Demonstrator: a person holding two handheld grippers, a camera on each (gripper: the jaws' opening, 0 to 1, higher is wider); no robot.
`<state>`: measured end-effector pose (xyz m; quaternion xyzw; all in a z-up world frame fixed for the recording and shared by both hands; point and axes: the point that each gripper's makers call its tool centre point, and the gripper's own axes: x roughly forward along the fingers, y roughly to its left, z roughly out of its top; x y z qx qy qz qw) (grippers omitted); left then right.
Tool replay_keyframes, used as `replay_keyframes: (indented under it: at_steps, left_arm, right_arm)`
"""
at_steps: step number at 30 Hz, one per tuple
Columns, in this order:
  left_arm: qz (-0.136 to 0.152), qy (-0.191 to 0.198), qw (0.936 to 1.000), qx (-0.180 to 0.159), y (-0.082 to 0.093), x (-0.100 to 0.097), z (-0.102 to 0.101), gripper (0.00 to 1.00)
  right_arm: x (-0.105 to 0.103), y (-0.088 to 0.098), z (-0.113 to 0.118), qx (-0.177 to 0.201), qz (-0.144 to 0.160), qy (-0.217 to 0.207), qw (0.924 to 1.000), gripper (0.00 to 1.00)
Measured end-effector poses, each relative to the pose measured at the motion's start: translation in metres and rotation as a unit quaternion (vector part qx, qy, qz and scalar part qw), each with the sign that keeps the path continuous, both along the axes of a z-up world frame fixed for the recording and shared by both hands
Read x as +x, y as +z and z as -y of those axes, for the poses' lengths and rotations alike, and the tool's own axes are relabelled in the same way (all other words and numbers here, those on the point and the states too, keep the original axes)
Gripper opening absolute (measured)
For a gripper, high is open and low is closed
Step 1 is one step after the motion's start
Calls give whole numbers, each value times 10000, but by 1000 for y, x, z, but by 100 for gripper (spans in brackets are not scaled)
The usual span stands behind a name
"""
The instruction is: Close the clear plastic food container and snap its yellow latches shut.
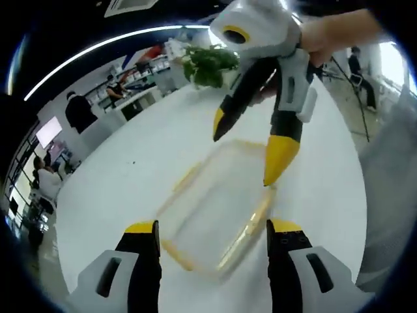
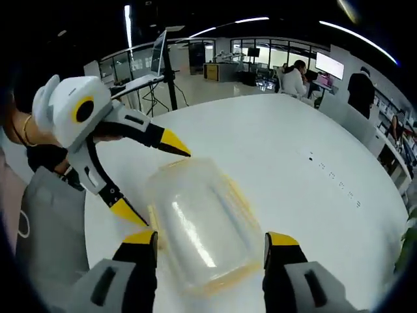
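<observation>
Nearest to us in the left gripper view stands our left hand-held gripper (image 1: 212, 238), its two yellow-tipped jaws spread wide, with the near end of the clear plastic food container (image 1: 218, 208) between them. We cannot tell if the jaws touch it. Its lid sits on top, and the yellow latches (image 1: 251, 222) run along the edges; whether they are snapped down is hard to judge, because the picture is blurred there.

Beyond the container, in the same view, our right hand-held gripper (image 1: 251, 156) comes down from above, held by a hand (image 1: 329, 32). Its jaws are also apart, and the longer yellow tip is at the far right corner of the container, maybe touching it.

From the right gripper view we see the container (image 2: 202, 225) lying on the white round counter (image 2: 293, 150), between the spread jaws of the right hand-held gripper (image 2: 212, 241). Our left hand-held gripper (image 2: 159, 182) enters from the left, jaws open, one tip above the far corner of the lid and the other just beside the left edge.

A green plant (image 1: 208, 65) stands further back on the counter (image 1: 117, 176).
</observation>
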<state>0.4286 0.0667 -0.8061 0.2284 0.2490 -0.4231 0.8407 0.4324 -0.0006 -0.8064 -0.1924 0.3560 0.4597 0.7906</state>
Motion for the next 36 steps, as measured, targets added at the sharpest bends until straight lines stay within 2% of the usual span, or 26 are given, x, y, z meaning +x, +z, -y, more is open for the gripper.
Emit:
replay_keyframes:
  at_steps: [5,6,8,11,14,18,21,30,32,36]
  left_arm:
    - [-83,161,9998,-12,-4,5,-10,64]
    - [-96,169,9998,6,-5,6,-12,64]
    - [-105,206,9997,-18,-7,7,-13,66]
    - [-168,235,9996,-68,-9,8,-14,67]
    - [-197,224,9995,-57,-11,7,-14,66]
    - [-214,172,9996,52,-16,8,-14,64]
    - [-253,177,9995,73,-17,8,-14,62]
    - [-326,418,9986,-74,-19,24,-16,59]
    - [-349,435,9984,-84,-19,29,-16,59]
    - [-349,542,9979,-21,-18,42,-15,58]
  right_arm:
    - [-8,-6,5,78,-88,-141,9998,71]
    - [-6,-3,3,141,54,-124,9998,71]
    - [-8,-4,5,129,13,-197,9997,70]
    - [-5,-7,10,40,155,-318,9994,69]
    - [-6,-10,13,24,140,-355,9993,69]
    - [-7,-13,13,30,148,-298,9994,68]
    - [-5,-15,13,-140,251,-108,9995,67]
    - [16,-17,15,-189,424,82,9989,67]
    - [25,-18,19,-394,588,176,9973,63]
    - [39,-17,18,-289,499,192,9982,63]
